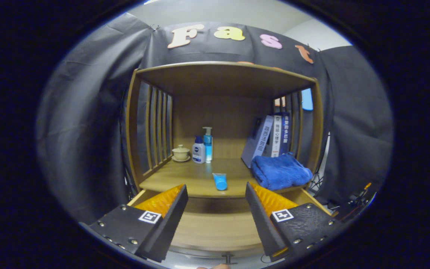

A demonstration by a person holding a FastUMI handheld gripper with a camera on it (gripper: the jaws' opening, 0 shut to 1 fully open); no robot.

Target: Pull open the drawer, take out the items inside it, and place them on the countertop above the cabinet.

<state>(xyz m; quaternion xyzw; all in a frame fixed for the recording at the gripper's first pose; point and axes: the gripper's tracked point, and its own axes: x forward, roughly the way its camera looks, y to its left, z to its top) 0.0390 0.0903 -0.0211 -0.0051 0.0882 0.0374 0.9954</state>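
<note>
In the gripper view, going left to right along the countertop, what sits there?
Lidded cup → white bottle → pump bottle → blue tube → leaning books → folded blue towel. The tongs hang open, over the open drawer.

- You face a wooden cabinet with an open-fronted compartment, a flat top board and a plain wooden back panel.
- Vertical wooden slats form its left side; a matching slatted side closes the right, and dark cloth shows through the gaps.
- Black cloth hangs behind and to both sides of the cabinet as the booth's wall, creased and slightly gathered at the upper left.
- Above the cloth you see a pale ceiling, evenly lit, and a light wall patch at the upper right.
- Lighting is soft; the underside of the top board lies in shade.
</note>
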